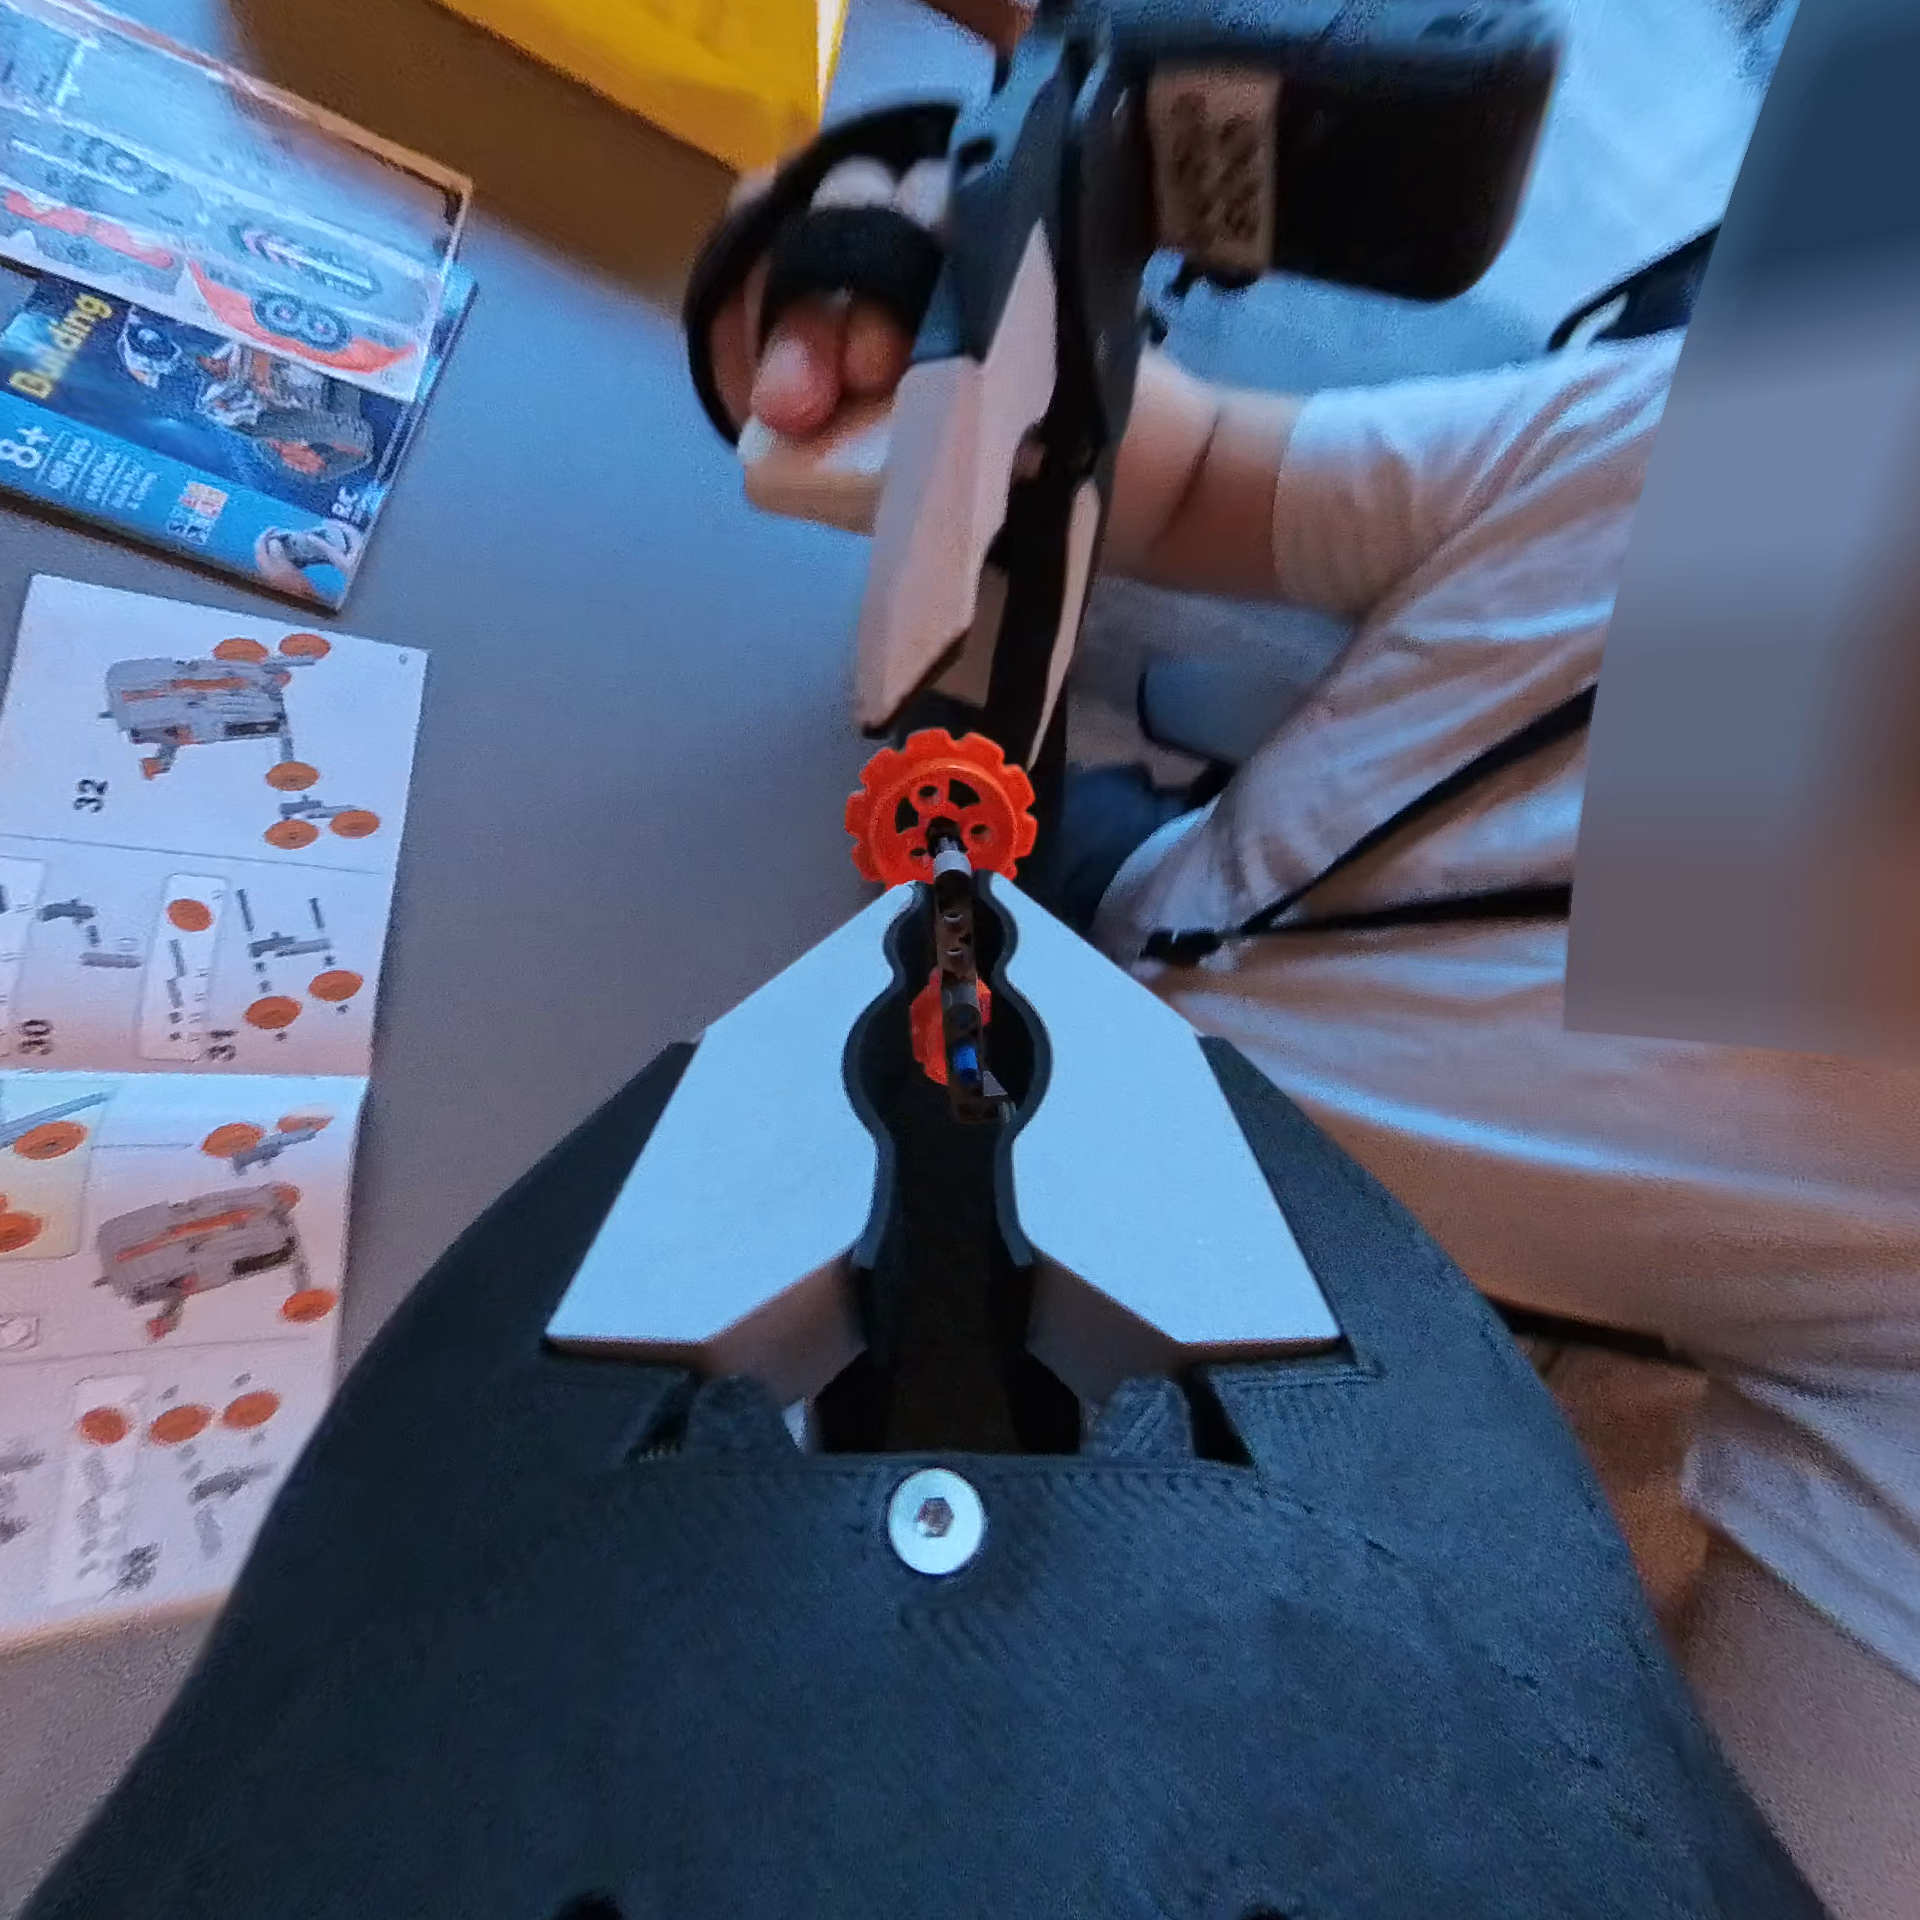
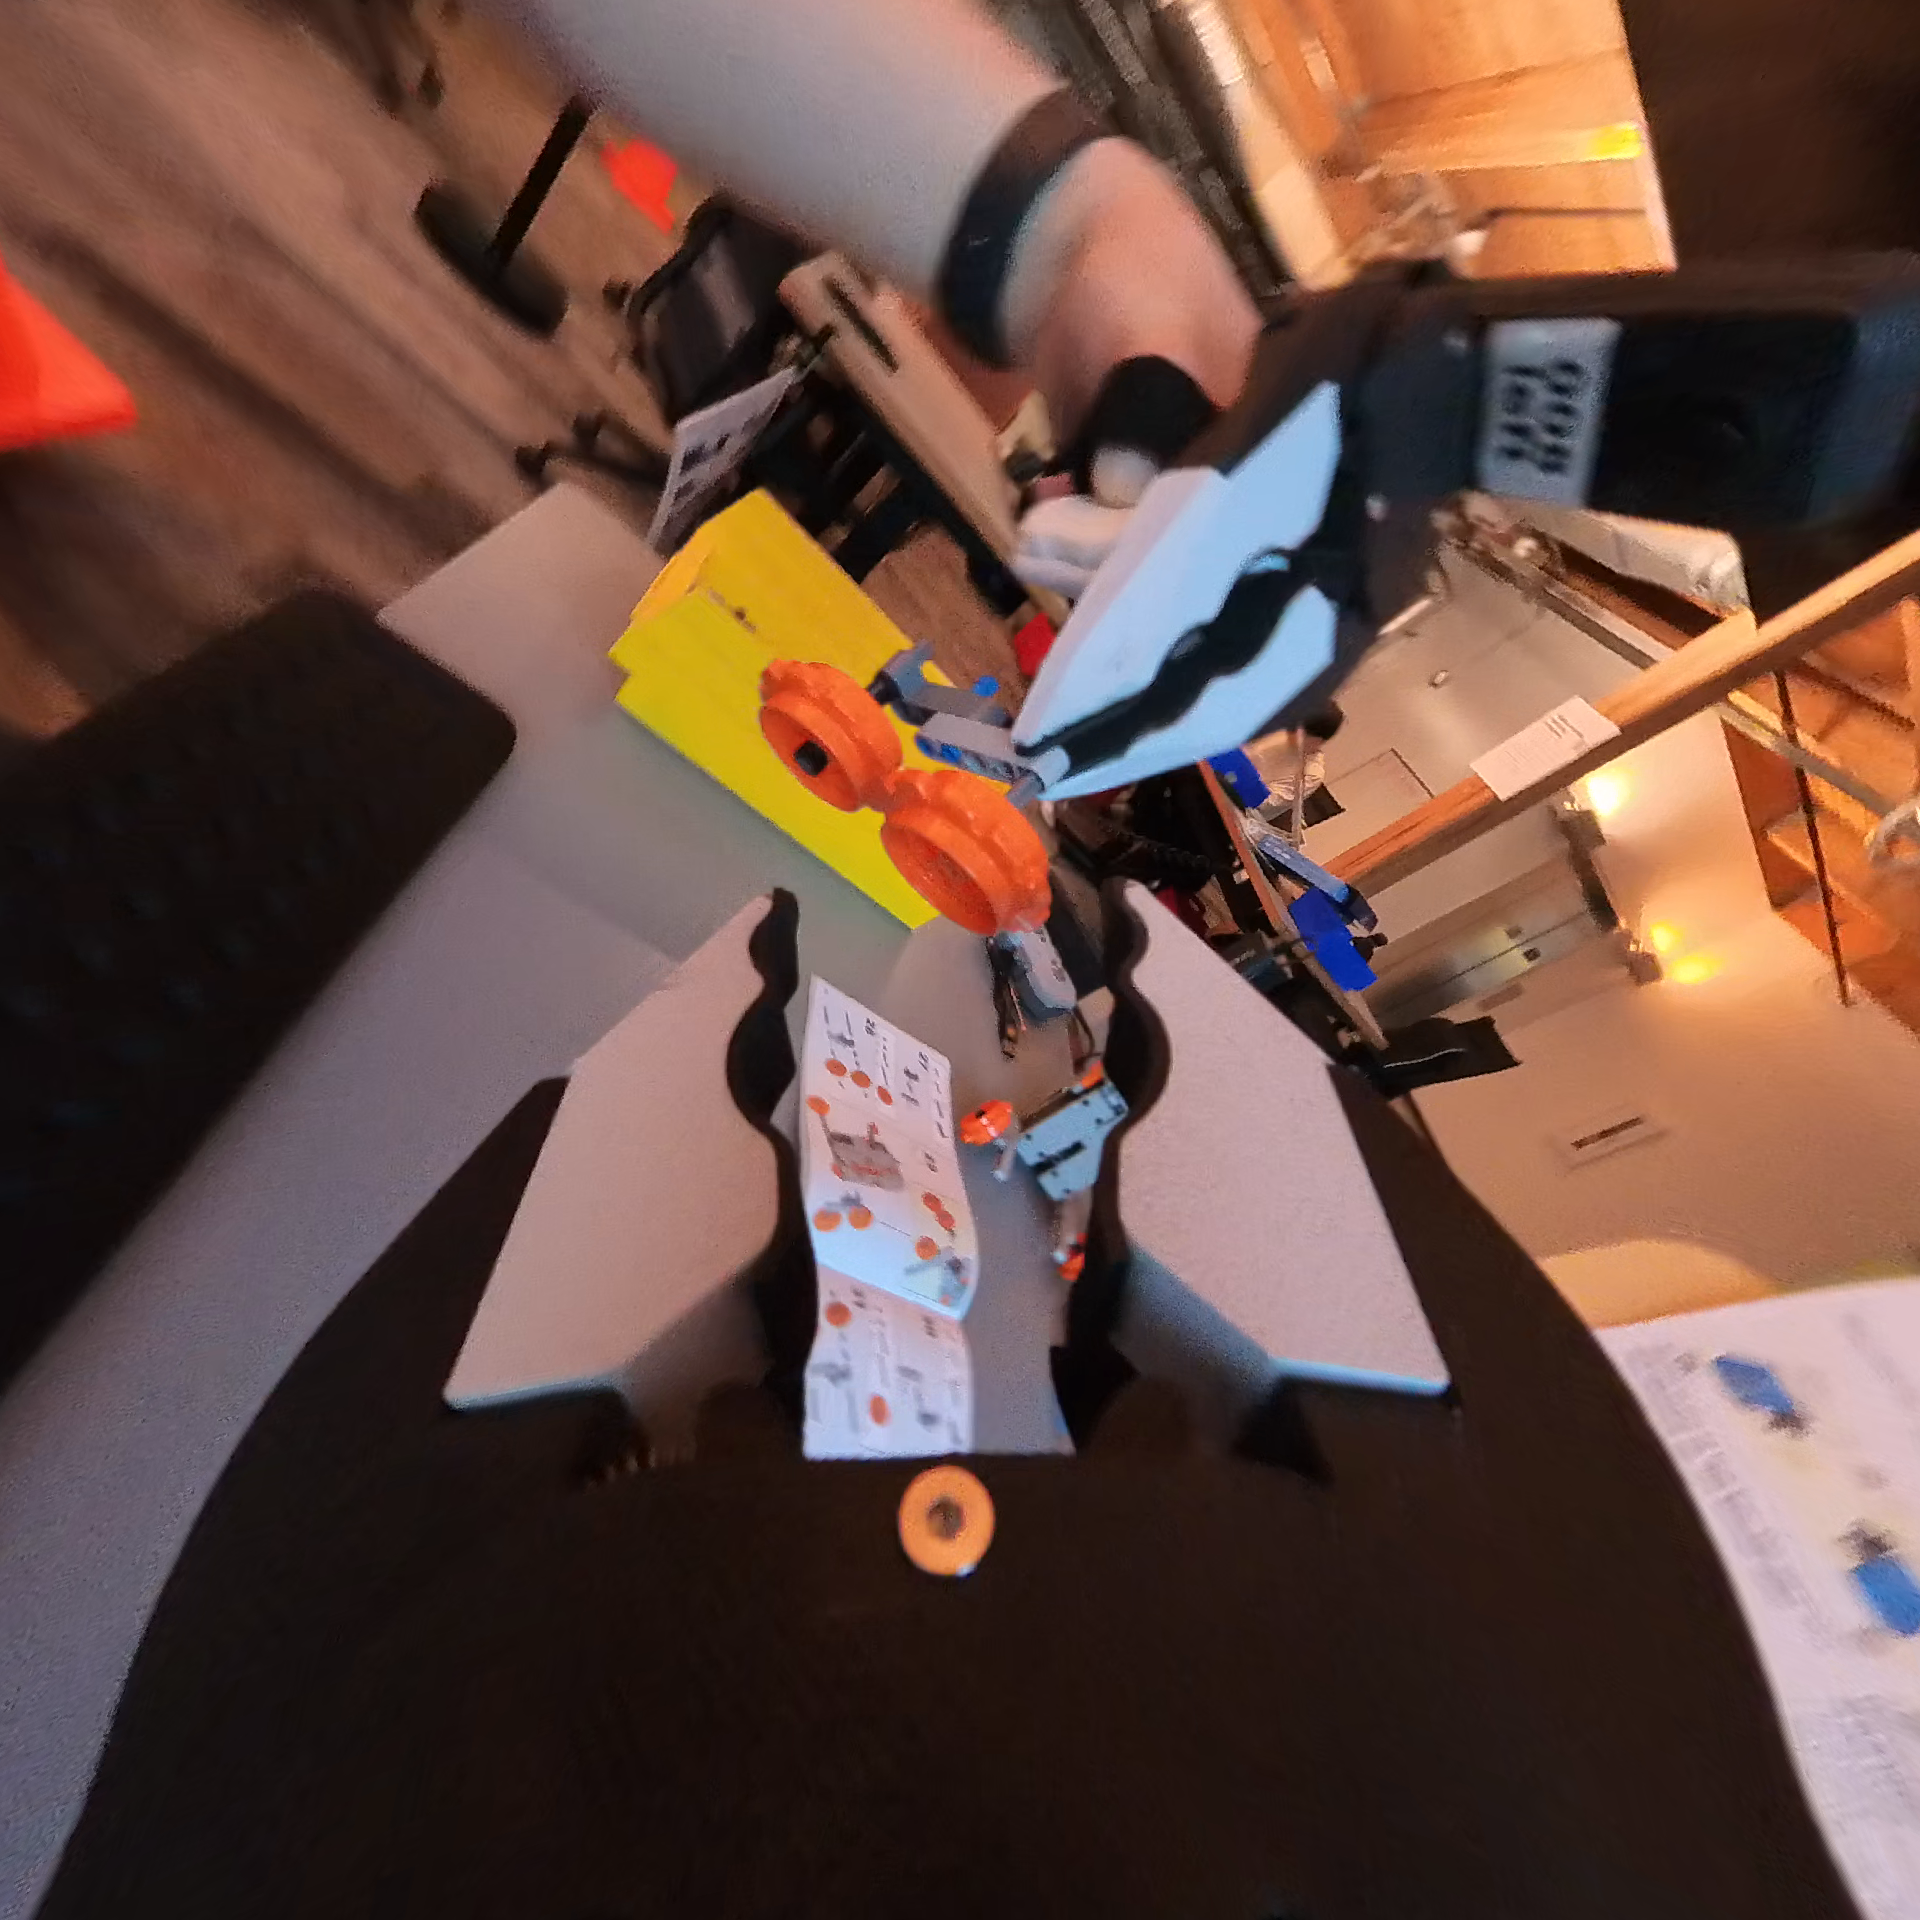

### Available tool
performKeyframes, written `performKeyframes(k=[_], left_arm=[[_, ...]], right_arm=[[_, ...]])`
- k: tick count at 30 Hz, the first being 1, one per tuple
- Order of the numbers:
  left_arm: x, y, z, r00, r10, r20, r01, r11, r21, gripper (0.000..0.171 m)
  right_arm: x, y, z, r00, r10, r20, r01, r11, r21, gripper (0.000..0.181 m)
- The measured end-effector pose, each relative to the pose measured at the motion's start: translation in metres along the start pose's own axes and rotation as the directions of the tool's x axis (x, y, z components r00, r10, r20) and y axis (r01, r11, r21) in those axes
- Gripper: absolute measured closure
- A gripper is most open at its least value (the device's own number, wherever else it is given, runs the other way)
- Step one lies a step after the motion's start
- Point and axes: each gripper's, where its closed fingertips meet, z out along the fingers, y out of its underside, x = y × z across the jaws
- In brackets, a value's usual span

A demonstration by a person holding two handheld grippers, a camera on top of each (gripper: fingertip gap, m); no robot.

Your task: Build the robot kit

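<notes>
My left gripper (image 1: 951, 883) is shut on a small brick assembly (image 1: 954, 940), a dark beam with pins. An orange toothed wheel (image 1: 940, 805) sticks out past its tips. In the right wrist view the left gripper (image 2: 1039, 774) comes in from the upper right, holding that assembly with two orange wheels (image 2: 966, 862) in the air. My right gripper (image 2: 951, 902) is open and empty, its tips just short of the nearer wheel. In the left wrist view the right gripper (image 1: 961, 727), held by a gloved hand (image 1: 821, 312), points down at the wheel.
An open instruction booklet (image 2: 883, 1143) and a grey partial build (image 2: 1070, 1138) lie on the grey table (image 1: 603, 623) below my right gripper. A yellow box (image 2: 748, 644), a toy box (image 1: 208, 364), a dark mat (image 2: 208, 883) and the person's torso (image 1: 1403, 727) are nearby.
</notes>
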Motion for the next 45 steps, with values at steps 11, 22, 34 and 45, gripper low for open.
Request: performKeyframes(k=[11,22,34,45], left_arm=[[0.013,-0.007,0.009,0.990,0.057,0.129,-0.017,0.957,-0.289,0.167],[-0.046,-0.004,0.035,0.890,-0.096,0.446,-0.005,0.975,0.220,0.167],[-0.113,0.030,0.082,0.701,-0.437,0.563,0.067,0.827,0.559,0.168],[-0.126,0.047,0.097,0.647,-0.593,0.480,0.137,0.709,0.692,0.167]], right_arm=[[0.015,-0.035,-0.012,0.877,0.439,0.193,-0.446,0.895,-0.012,0.123],[-0.006,0.024,-0.031,0.628,0.751,-0.205,-0.756,0.651,0.069,0.149],[-0.055,0.108,0.013,0.326,0.724,-0.608,-0.835,0.523,0.174,0.147],[-0.076,0.135,0.020,0.266,0.778,-0.570,-0.918,0.385,0.096,0.163]])
